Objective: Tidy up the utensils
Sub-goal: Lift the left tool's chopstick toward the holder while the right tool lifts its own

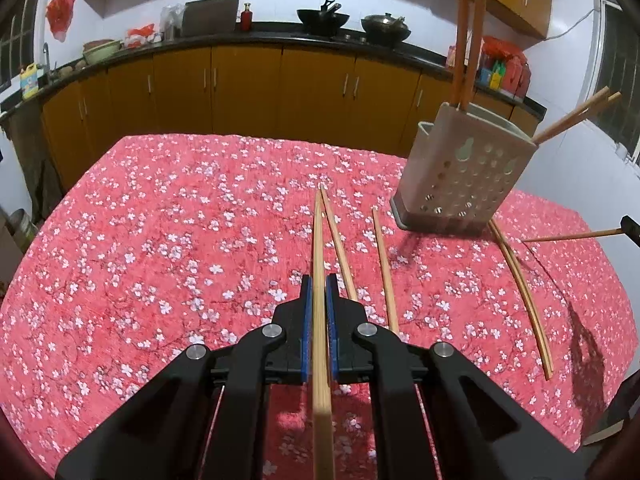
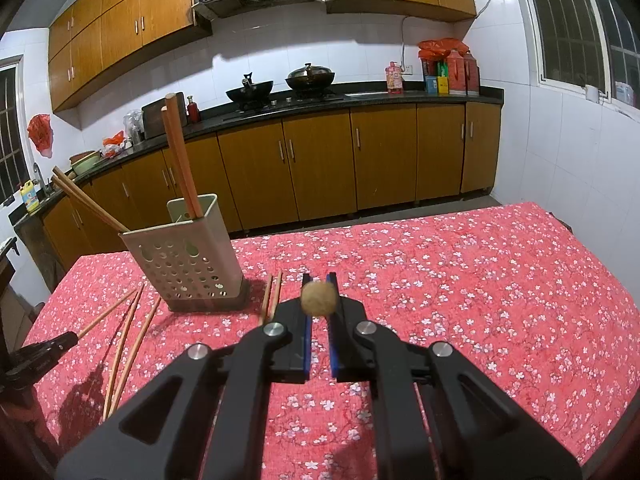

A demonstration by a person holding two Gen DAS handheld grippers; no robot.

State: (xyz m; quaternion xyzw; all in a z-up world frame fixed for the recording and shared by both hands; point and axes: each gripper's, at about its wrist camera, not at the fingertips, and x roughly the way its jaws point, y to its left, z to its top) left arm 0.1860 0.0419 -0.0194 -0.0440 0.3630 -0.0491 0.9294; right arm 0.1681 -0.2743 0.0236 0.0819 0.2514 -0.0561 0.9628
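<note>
My left gripper point(image 1: 319, 286) is shut on a wooden chopstick point(image 1: 318, 264) that runs forward between its blue pads above the table. My right gripper point(image 2: 319, 280) is shut on another chopstick, seen end-on as a round tan butt point(image 2: 319, 298); in the left wrist view this chopstick point(image 1: 572, 235) sticks in from the right edge. The grey perforated utensil holder point(image 1: 460, 174) stands at the right and holds several chopsticks point(image 1: 466, 40); it also shows in the right wrist view point(image 2: 188, 256). Loose chopsticks point(image 1: 384, 268) lie on the cloth beside it.
The table wears a red floral cloth point(image 1: 160, 240). Two more loose chopsticks point(image 1: 524, 292) lie right of the holder, and a pair point(image 2: 272, 296) lies in front of it in the right wrist view. Kitchen cabinets and a counter with woks point(image 2: 280, 84) run behind.
</note>
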